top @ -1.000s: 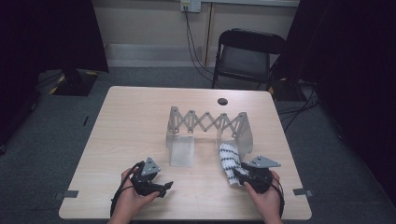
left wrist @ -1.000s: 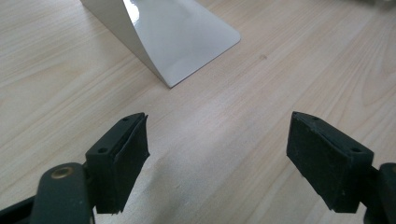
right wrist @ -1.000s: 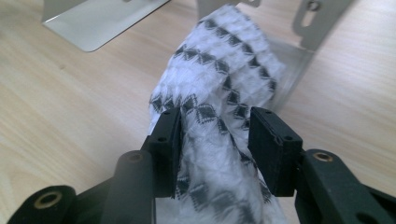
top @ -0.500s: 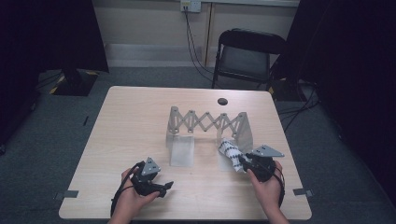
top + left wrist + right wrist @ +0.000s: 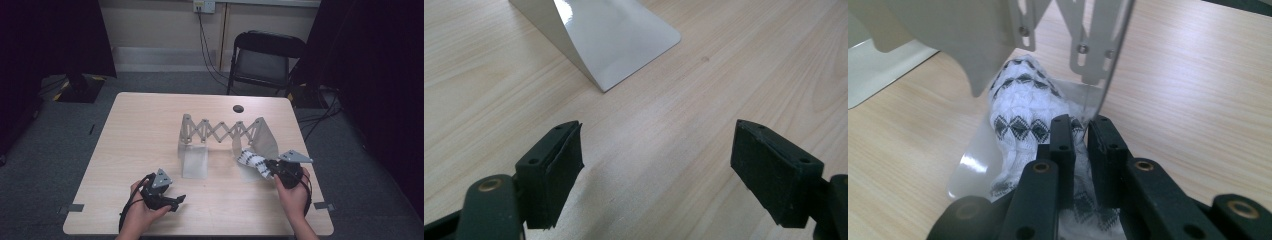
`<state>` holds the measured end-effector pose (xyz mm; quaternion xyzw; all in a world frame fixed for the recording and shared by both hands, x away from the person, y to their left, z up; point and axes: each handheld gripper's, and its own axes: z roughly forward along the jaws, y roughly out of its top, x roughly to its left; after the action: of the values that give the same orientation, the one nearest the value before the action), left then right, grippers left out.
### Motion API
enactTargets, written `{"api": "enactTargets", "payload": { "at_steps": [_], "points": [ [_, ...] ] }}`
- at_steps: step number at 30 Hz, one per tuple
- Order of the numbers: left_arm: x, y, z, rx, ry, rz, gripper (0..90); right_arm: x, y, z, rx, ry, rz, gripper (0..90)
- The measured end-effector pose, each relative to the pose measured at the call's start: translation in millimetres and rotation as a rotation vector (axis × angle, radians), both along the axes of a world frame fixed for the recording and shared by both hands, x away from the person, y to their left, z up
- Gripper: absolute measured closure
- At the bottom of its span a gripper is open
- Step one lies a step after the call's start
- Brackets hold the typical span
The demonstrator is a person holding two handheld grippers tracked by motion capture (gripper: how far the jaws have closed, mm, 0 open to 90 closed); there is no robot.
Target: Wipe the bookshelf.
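Right gripper view: claw [image 5: 1080, 135] has just closed, pinching a crumpled white sock [image 5: 1023, 110] with black diamond bands.

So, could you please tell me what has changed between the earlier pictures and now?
The right claw has just been closing and now pinches the patterned sock. It carried the sock up the high view, away from the person, to the expanding rack's right foot plate. The left claw stayed put, open, on the table; the rack did not move.
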<state>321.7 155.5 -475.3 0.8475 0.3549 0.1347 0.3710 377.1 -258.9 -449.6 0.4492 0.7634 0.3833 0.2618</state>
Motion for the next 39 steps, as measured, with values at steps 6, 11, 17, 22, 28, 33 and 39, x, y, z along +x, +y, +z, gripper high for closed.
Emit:
{"api": "enactTargets", "payload": {
  "at_steps": [6,11,17,22,28,33,39],
  "points": [
    [-0.7,-0.5,0.0,-0.011,0.001,0.007,20.6,5.6,-8.8,0.3,0.002,0.003,-0.012,82.4],
    [-0.9,1.3,1.3,-0.009,-0.002,0.01,20.6,9.1,-12.4,0.7,-0.008,0.003,-0.014,82.5],
    [-1.4,1.2,1.8,-0.008,-0.005,0.009,20.6,11.1,-15.8,0.2,-0.005,0.011,-0.019,81.8],
    [-1.2,0.4,1.7,-0.006,-0.004,0.009,20.6,5.6,-14.9,-1.3,0.01,0.014,0.007,80.2],
    [-1.3,-0.8,1.9,-0.006,-0.007,0.003,20.6,-2.9,-10.0,-5.3,0.019,0.02,0.032,77.2],
    [-1.5,-0.5,2.2,-0.005,-0.006,0.007,20.6,-12.3,-4.6,-8.2,0.03,0.028,0.063,73.6],
    [-1.5,-0.2,2.9,-0.005,-0.012,0.009,20.5,-23.9,0.5,-15.1,0.045,0.049,0.093,63.0]
  ]
}}
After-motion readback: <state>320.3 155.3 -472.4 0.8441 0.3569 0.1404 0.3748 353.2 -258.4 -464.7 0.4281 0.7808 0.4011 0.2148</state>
